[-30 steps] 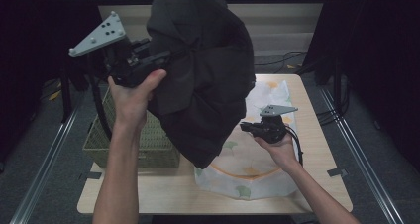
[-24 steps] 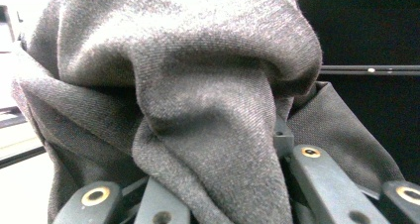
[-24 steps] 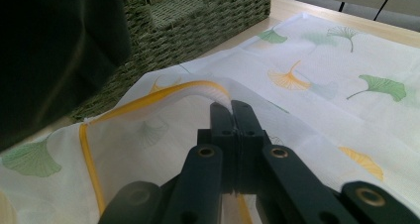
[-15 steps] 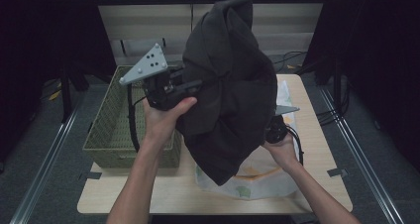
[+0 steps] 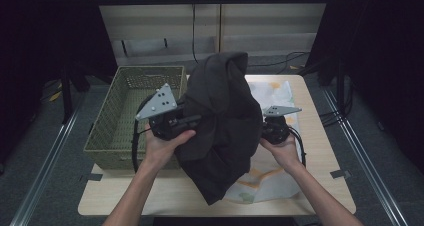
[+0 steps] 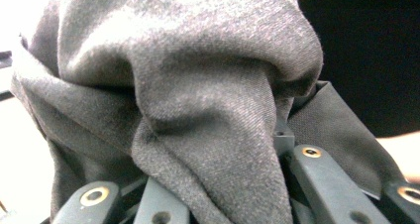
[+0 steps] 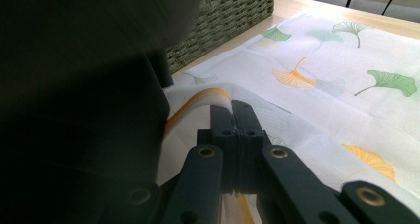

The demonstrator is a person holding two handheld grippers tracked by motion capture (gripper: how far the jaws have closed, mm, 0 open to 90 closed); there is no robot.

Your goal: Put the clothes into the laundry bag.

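The left gripper [image 5: 187,121] is clamped on a dark grey garment [image 5: 222,126] hanging over the tabletop's middle beside the wicker basket [image 5: 125,111]; its bulk could slip free. The right gripper view shows the right gripper [image 7: 232,116] pinching the ginkgo-print cloth [image 7: 341,85], which the high view hides and which could drag.

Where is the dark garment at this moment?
In the high view, the dark garment hangs at the table's middle from the left gripper, between the woven basket on its left and the right gripper, above the leaf-printed cloth.
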